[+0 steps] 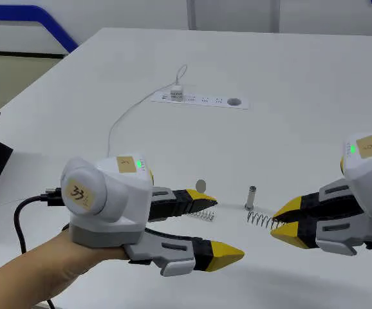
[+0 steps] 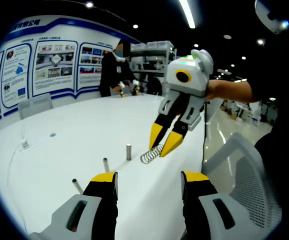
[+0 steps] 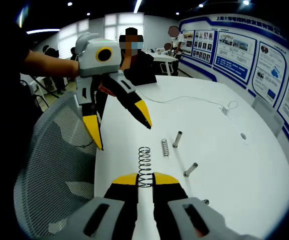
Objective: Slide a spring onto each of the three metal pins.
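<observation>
Your right gripper (image 1: 276,224) pinches a spring (image 1: 260,219) by one end, just beside the upright pin (image 1: 251,196). Across the pin, your left gripper (image 1: 228,228) gapes wide and empty beside a loose spring (image 1: 202,214). Held so thinly, the gripped spring may bend, flick free or miss the pin. Only a "33" sticker (image 1: 78,193) reads clearly.
</observation>
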The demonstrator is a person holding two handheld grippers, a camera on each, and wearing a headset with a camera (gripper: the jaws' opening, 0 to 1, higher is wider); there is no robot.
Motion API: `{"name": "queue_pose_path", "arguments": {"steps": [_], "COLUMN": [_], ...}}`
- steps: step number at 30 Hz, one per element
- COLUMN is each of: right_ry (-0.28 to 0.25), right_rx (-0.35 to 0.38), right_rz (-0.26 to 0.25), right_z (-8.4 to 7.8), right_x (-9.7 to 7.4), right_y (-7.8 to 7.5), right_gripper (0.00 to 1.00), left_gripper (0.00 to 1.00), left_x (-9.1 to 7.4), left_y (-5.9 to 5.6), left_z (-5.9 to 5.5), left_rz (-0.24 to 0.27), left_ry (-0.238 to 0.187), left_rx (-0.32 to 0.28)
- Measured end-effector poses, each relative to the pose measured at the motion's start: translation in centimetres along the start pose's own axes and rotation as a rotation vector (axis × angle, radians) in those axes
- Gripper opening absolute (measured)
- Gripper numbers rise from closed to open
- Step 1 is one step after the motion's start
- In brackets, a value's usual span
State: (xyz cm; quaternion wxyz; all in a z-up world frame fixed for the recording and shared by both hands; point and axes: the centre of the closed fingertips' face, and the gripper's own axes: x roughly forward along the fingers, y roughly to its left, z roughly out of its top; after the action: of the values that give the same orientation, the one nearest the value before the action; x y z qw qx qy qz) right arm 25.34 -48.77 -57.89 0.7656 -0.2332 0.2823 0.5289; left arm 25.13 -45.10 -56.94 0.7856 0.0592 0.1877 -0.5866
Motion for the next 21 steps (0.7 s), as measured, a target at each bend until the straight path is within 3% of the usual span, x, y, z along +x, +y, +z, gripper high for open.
{"name": "queue_pose_path", "arguments": {"steps": [14,21], "right_ry": [-0.018,-0.003], "right_rx": [-0.058,-0.083], "right_rz": [-0.001,0.001], "right_z": [1.7,1.7], "right_x": [-0.4,-0.4], "right_y": [0.8,0.7], "right_gripper": [0.11,0.11], "left_gripper": [0.47,0.43], "left_x": [0.9,1.2], "left_y": [-1.0,-1.1], "left_z": [0.3,1.0], "left_rz": [-0.041,-0.05], "left_ry": [0.028,0.014], "left_rx": [0.065,0.08]}}
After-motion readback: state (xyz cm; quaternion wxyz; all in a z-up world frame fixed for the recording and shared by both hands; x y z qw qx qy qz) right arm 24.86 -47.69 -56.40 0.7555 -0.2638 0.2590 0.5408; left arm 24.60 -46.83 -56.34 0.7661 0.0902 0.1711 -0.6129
